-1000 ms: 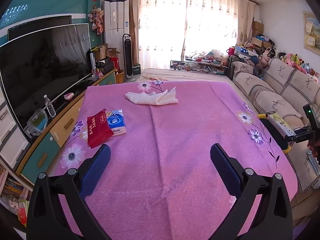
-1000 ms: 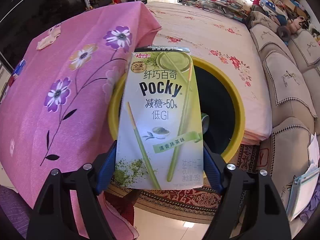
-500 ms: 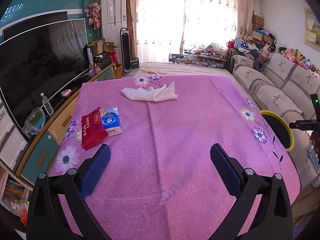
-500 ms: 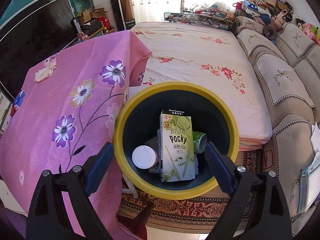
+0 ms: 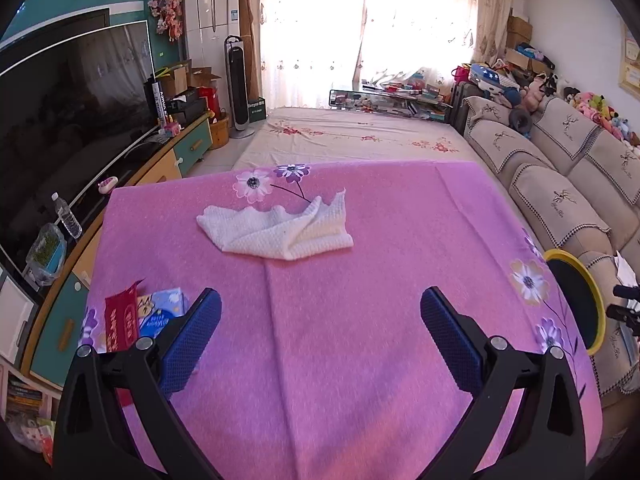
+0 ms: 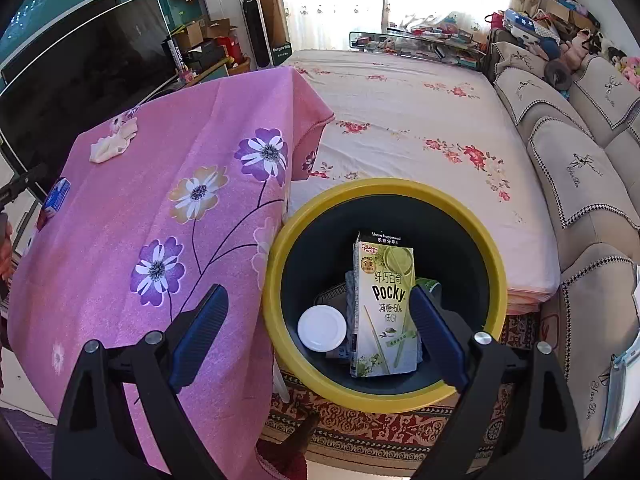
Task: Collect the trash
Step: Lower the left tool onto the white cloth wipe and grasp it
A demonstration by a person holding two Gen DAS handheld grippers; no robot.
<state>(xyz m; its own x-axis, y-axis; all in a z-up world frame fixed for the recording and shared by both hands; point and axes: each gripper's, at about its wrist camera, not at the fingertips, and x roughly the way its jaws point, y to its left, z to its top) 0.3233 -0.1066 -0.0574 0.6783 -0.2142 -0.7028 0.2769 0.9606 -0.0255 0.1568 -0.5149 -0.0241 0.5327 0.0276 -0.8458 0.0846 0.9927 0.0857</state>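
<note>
While the right gripper (image 6: 318, 330) hung above the yellow-rimmed bin (image 6: 384, 394) with its jaws spread wide and nothing between them, we found the green Pocky box (image 6: 382, 308) lying inside the bin, propped among other refuse beside a white lid (image 6: 322, 328). We noted that the bin stood on a patterned rug (image 6: 400, 436), just beside the hanging edge of the pink flowered cloth (image 6: 160, 208) covering the surface. We recorded the left gripper (image 5: 320, 336) over that surface, its jaws also wide and empty. Ahead of it lay a crumpled white towel (image 5: 276, 228); a red packet (image 5: 120, 320) and a blue tissue pack (image 5: 160, 312) lay near its left finger, touching one another. From the left wrist view, we saw the bin's rim at the far right edge.
</note>
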